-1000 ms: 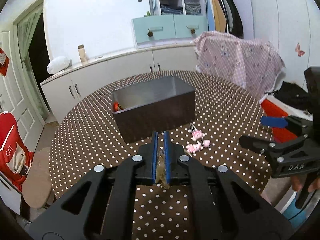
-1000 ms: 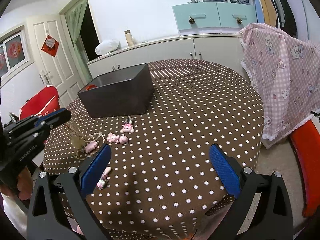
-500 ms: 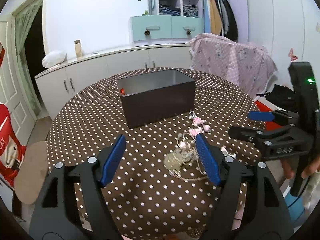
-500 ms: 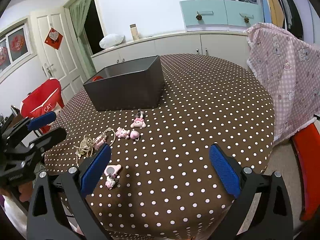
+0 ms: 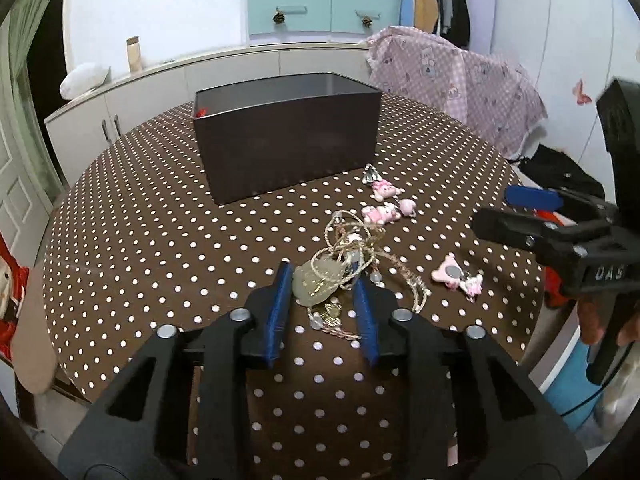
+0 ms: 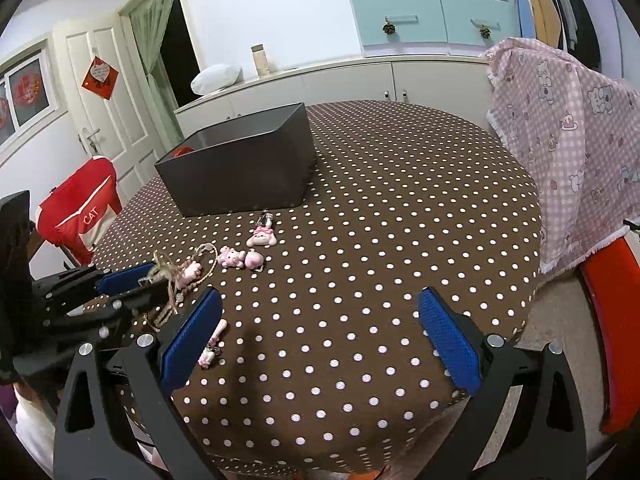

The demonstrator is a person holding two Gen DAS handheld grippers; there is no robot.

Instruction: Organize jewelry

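Observation:
A rope necklace with a pale green pendant [image 5: 316, 284] lies tangled on the brown dotted tablecloth [image 5: 140, 240]. My left gripper [image 5: 322, 284] is open, its blue pads on either side of the pendant, low at the table. Pink charms [image 5: 380, 213] and a pink clip [image 5: 452, 276] lie to its right. A dark open box [image 5: 288, 140] stands behind. My right gripper [image 6: 320, 308] is wide open and empty above the near table edge; the necklace [image 6: 176, 276] and left gripper [image 6: 132, 280] are at its left.
The box [image 6: 240, 168] holds something red in one corner. A chair with pink checked cloth [image 6: 568, 152] stands at the right, a red chair [image 6: 80, 208] at the left. White cabinets line the wall behind.
My left gripper was shut on the necklace, let it drop on the table and opened wide, then came down with its pads narrowed around the pendant. The right gripper stayed open.

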